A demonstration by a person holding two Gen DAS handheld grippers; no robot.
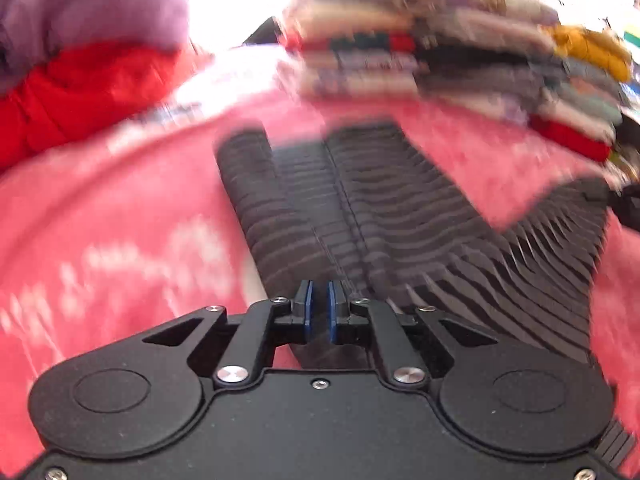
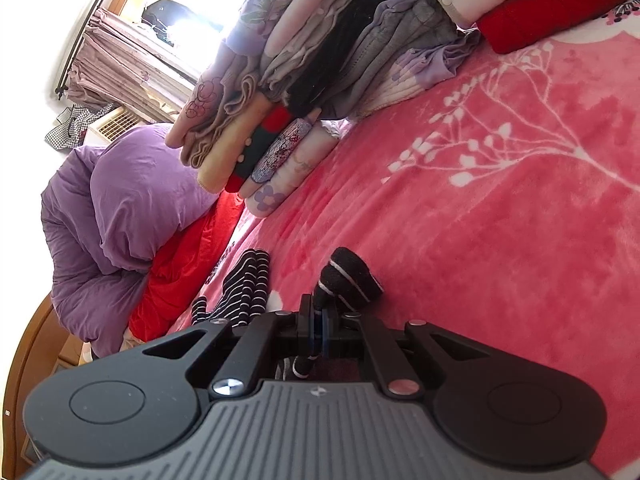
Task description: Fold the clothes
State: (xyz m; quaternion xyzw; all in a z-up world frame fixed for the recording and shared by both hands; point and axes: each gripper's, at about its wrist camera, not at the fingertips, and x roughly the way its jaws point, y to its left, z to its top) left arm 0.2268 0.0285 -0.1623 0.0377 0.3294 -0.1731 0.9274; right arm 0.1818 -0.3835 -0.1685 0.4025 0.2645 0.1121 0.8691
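Observation:
A black garment with thin white stripes (image 1: 360, 208) lies spread on the pink blanket (image 1: 120, 220), two long parts running away from me; the left wrist view is motion-blurred. My left gripper (image 1: 319, 304) hovers over its near end, blue pads almost together, and no cloth shows between them. In the right wrist view my right gripper (image 2: 316, 314) is shut on a bunched fold of the striped garment (image 2: 348, 276), which rises above the pads. More of it (image 2: 244, 288) lies to the left on the blanket (image 2: 480, 220).
Tall stacks of folded clothes (image 1: 420, 52) (image 2: 280, 100) stand at the far side of the bed. A purple duvet (image 2: 132, 200) sits on a red quilt (image 2: 180, 272) beside them. A folded red item (image 2: 552, 8) lies farther off. A curtained window (image 2: 132, 52) is behind.

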